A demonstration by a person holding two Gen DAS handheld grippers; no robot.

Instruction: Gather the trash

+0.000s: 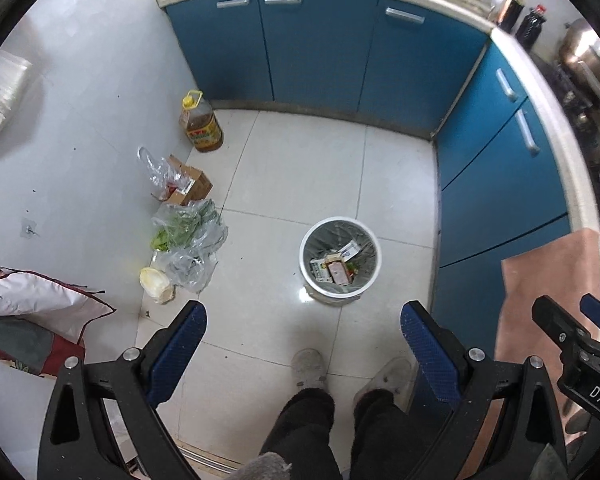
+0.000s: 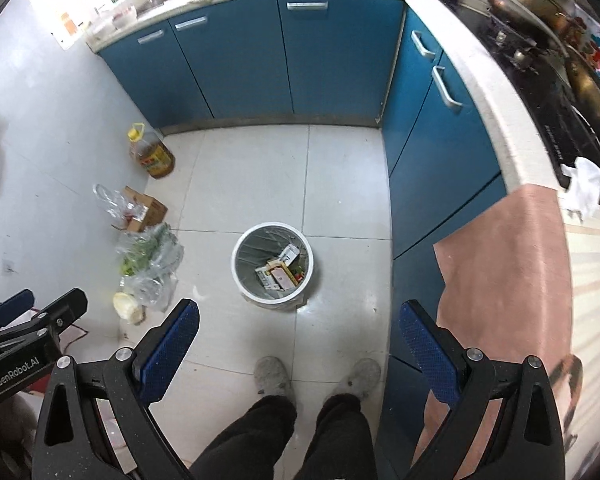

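Note:
A white trash bin [image 1: 339, 261] [image 2: 272, 267] with a grey liner stands on the tiled floor and holds cartons and wrappers [image 1: 335, 266] [image 2: 279, 271]. My left gripper [image 1: 303, 320] hangs high above the floor, open and empty, with the bin just beyond its fingertips. My right gripper [image 2: 299, 316] is also open and empty, at a similar height, the bin ahead of it slightly to the left. Each gripper shows at the edge of the other's view: the right gripper [image 1: 572, 320] and the left gripper [image 2: 44, 304].
Along the left wall lie an oil jug [image 1: 201, 122] [image 2: 151, 152], a cardboard box [image 1: 188, 184], plastic bags of greens [image 1: 188, 232] [image 2: 150, 256] and a cabbage [image 1: 158, 282]. Blue cabinets [image 1: 320, 48] close the back and right. A pink cloth [image 2: 508, 280] hangs off the counter. The person's feet [image 2: 272, 374] stand below.

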